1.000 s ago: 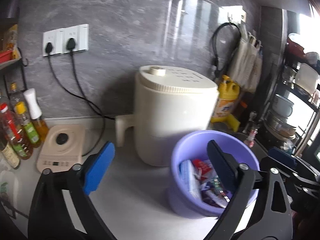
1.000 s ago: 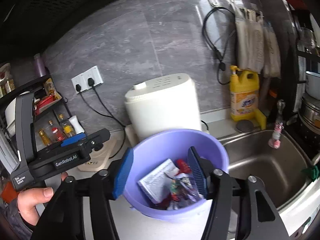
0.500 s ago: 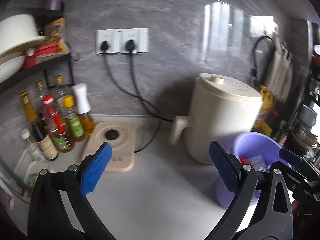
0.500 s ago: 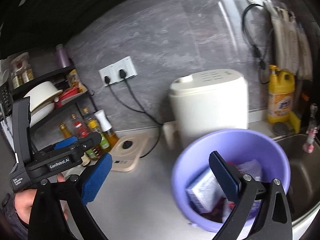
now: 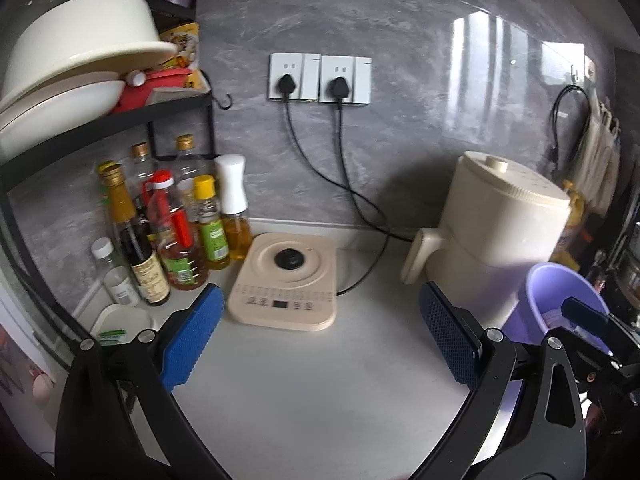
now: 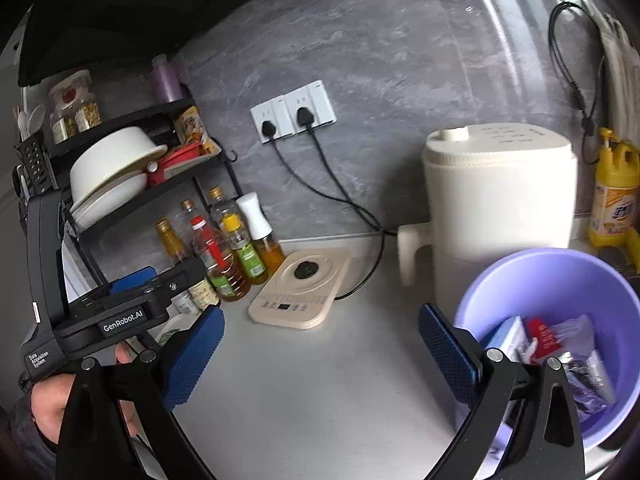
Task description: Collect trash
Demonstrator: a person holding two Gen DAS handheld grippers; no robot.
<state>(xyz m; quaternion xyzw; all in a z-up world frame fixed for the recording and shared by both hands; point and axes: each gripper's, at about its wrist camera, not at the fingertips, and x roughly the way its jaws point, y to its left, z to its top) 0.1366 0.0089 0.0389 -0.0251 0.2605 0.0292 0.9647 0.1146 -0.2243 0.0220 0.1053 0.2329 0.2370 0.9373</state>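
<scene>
Trash point(image 6: 560, 352) in purple basin point(image 6: 552, 276) — hand-held grippers agape.

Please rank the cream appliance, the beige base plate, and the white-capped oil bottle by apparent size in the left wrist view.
1. cream appliance
2. beige base plate
3. white-capped oil bottle

Wide-spread left claw point(image 5: 318, 336) above countertop point(image 5: 320, 392)

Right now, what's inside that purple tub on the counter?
The purple tub holds wrappers: a blue-and-white packet, a red one and clear plastic bags. The right hand-held gripper finger covers the tub's near part, so anything underneath stays hidden.
</scene>
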